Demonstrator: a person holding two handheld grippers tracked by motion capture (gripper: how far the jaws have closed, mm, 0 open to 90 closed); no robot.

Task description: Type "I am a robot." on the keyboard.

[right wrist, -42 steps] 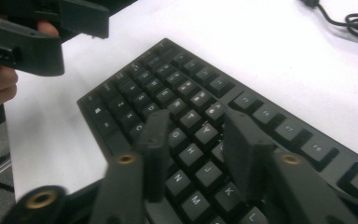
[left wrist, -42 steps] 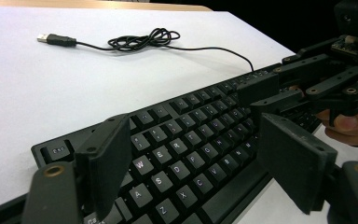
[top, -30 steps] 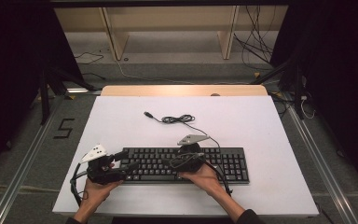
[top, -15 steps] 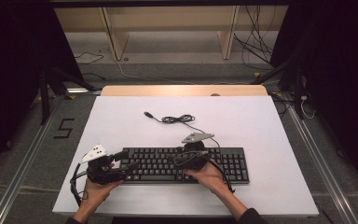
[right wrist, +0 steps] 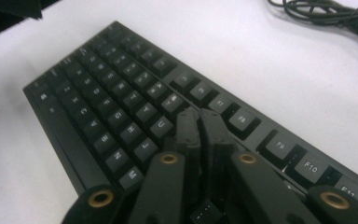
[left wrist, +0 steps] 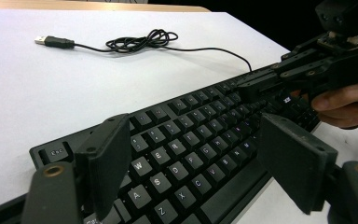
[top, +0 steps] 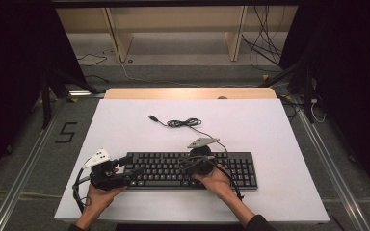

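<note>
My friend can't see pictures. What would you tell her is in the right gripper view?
The right gripper has its two black jaws shut together, with nothing between them, their tips low over the middle keys of a black keyboard. The keyboard lies slantwise on a white table, and a coiled black cable lies at the top right corner.

- A lab or recording studio: a white bench (top: 270, 144) stands between black curtains (top: 9, 72) at 9 and 3 o'clock.
- Metal floor rails (top: 24, 168) flank it, with a taped "5" (top: 66, 132) at 9 o'clock.
- Loose cables (top: 265, 48) lie at 1 o'clock.
</note>
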